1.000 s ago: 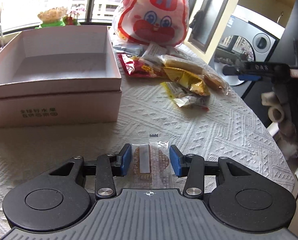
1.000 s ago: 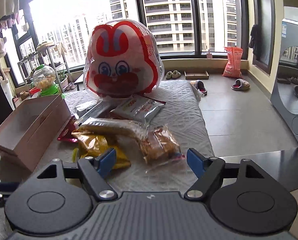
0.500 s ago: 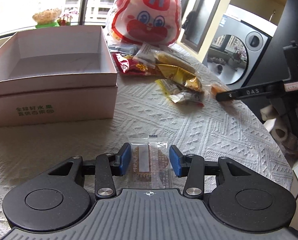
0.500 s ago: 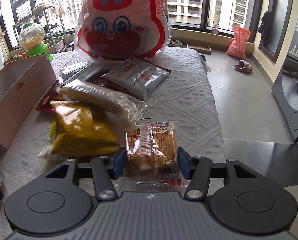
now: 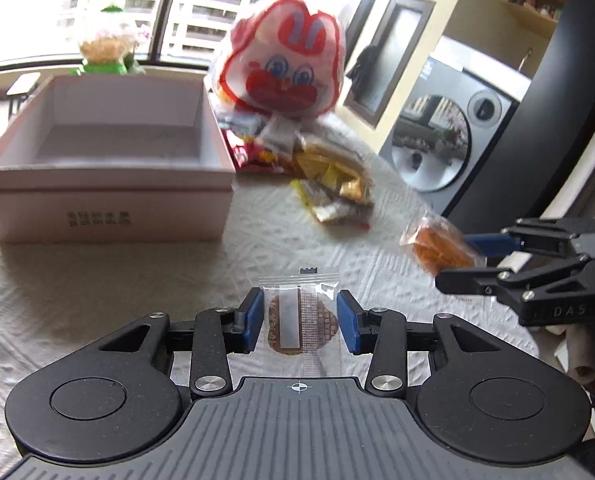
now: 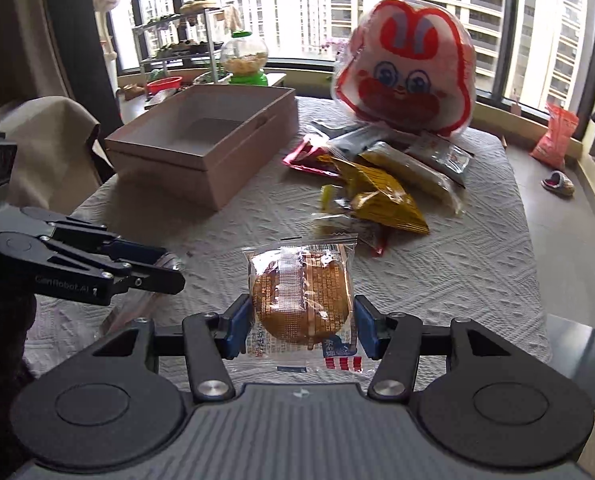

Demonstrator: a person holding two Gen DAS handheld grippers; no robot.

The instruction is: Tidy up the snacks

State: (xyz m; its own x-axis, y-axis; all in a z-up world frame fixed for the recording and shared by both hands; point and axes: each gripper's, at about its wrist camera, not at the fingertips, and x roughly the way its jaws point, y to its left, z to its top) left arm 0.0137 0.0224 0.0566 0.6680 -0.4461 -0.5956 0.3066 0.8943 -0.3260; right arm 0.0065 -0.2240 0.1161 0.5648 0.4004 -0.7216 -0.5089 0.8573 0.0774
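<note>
A clear-wrapped round biscuit [image 5: 301,322] is held upright between the left gripper's [image 5: 300,322] pads, and a larger wrapped cake [image 6: 302,306] between the right gripper's [image 6: 302,326].

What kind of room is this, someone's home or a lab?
Most likely a flat high up in a city: tall windows face apartment towers, a washing machine stands nearby, slippers lie on the floor, and snack packets cover a cloth-covered table.

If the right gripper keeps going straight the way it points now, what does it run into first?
Probably the yellow snack bag at the near edge of the snack pile, just right of dead ahead. The right gripper points down across bare tablecloth first; depth is uncertain.
</note>
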